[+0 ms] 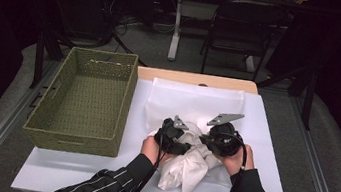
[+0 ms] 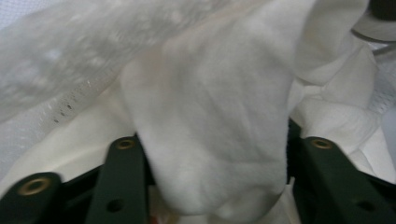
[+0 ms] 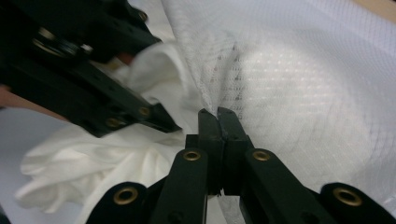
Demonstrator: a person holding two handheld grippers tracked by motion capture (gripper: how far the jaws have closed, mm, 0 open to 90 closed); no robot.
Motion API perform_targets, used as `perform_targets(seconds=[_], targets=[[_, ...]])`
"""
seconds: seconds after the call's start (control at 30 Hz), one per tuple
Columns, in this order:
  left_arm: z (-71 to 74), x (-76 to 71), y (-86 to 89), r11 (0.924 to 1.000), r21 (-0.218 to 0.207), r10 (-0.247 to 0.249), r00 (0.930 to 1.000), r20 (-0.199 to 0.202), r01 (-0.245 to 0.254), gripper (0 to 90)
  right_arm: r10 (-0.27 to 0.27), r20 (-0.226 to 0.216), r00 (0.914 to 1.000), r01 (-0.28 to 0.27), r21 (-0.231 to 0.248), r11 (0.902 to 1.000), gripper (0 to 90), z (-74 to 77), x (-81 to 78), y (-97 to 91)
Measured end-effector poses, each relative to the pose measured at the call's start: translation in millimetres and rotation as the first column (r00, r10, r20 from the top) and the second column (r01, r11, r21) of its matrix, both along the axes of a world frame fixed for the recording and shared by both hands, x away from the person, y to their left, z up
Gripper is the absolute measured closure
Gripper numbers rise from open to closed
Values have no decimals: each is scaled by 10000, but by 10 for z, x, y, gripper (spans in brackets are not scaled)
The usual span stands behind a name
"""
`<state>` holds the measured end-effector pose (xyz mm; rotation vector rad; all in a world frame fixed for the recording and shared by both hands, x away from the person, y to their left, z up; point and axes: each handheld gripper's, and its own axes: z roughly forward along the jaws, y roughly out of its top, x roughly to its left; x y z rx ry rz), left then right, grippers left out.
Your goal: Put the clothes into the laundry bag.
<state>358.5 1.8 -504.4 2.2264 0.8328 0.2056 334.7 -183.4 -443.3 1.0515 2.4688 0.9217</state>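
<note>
A white mesh bag [image 1: 193,99] lies flat on the white table cover, its near end bunched up between my two grippers. A crumpled white cloth [image 1: 188,171] spills from there toward the front edge. My left gripper [image 1: 186,138] comes in from the left; in the left gripper view its jaws [image 2: 212,140] squeeze a thick fold of the cloth [image 2: 210,116], with the mesh [image 2: 56,60] behind it. My right gripper [image 1: 204,140] faces it from the right, and its jaws [image 3: 218,116] are shut tight on the edge of the mesh bag [image 3: 303,93]. The cloth [image 3: 93,172] lies below the left gripper [image 3: 93,93].
A green woven basket [image 1: 73,142] stands on the table's left side, with nothing in it. The white table cover [image 1: 72,173] runs to the front edge. A dark chair [image 1: 241,30] and a desk leg stand on the floor beyond the table.
</note>
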Motion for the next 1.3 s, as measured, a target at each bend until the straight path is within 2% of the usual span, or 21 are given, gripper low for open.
perform_targets(seconds=[0.17,0.2,0.27,0.3,0.33,0.37,0.43,0.5,0.53,0.6,0.63,0.67,0.83,0.93,0.97,1.03,1.07,1.13,1.17,1.2,1.3], targets=[[91,-79,111,9997,23,-231,9996,175,231,286,-93,42,9999,93,-26,10000,873,-24,19,-26],[120,-105,145,9992,87,-400,9988,270,398,286,-93,42,9999,93,-26,10000,873,-24,19,-26],[182,-187,229,9989,-37,-465,9982,384,467,231,-107,57,9999,108,-131,9999,770,-37,30,-8],[182,-187,229,9989,-37,-465,9982,384,467,226,-107,57,9999,108,-131,9999,770,-37,30,-8],[191,-210,255,9988,-100,-481,9981,384,485,226,-113,70,9999,114,-140,9998,704,-43,38,-5],[188,-228,274,9987,-111,-491,9980,403,495,223,-226,10,9997,226,-186,9996,684,-52,40,9],[141,-236,298,9989,144,-454,9984,337,449,223,-255,2,9997,255,-244,9994,670,-78,54,31],[25,-211,303,9990,89,-437,9990,40,437,227,-272,-40,9996,270,-513,9983,736,-115,72,54],[-18,-206,296,9987,14,-500,9987,-39,500,238,-271,-74,9996,267,-526,9983,794,-135,79,64],[-110,-203,273,9984,-211,-526,9986,-7,525,352,-233,-59,9997,229,-582,9980,869,-143,79,79],[-147,-203,254,9986,-306,-424,9990,103,427,444,-207,-70,9998,203,-495,9986,876,-137,74,82],[-170,-197,238,9990,-244,-362,9992,188,367,603,-157,-50,9999,155,-409,9990,885,-110,60,90],[-135,-167,172,9996,78,-264,9996,86,263,695,-48,59,10000,48,103,9999,889,-14,24,72],[-29,-109,103,9998,-167,137,9998,-151,-140,704,351,203,9992,-364,662,9971,893,114,-49,95],[-29,-109,103,9998,-167,137,9998,-151,-140,704,450,161,9989,-461,742,9962,893,131,-71,111],[9,-57,38,9981,-502,339,9991,-270,-352,703,580,200,9981,-593,752,9954,893,140,-90,132],[1,-33,1,9957,-742,527,9980,-337,-551,697,629,156,9979,-637,624,9960,893,134,-100,153],[-41,2,-59,9969,-671,396,9986,-352,-419,646,518,42,9986,-520,399,9979,893,59,-68,147],[-59,7,-63,9972,-695,244,9990,-373,-269,547,290,-251,9993,-284,248,9993,893,-38,-18,100],[-64,8,-45,9978,-656,73,9994,-338,-95,547,290,-251,9993,-284,248,9993,893,-38,-18,100],[-36,-36,57,9980,-632,-24,10000,-87,19,370,79,-415,9991,-73,132,9999,892,-102,10,36]])
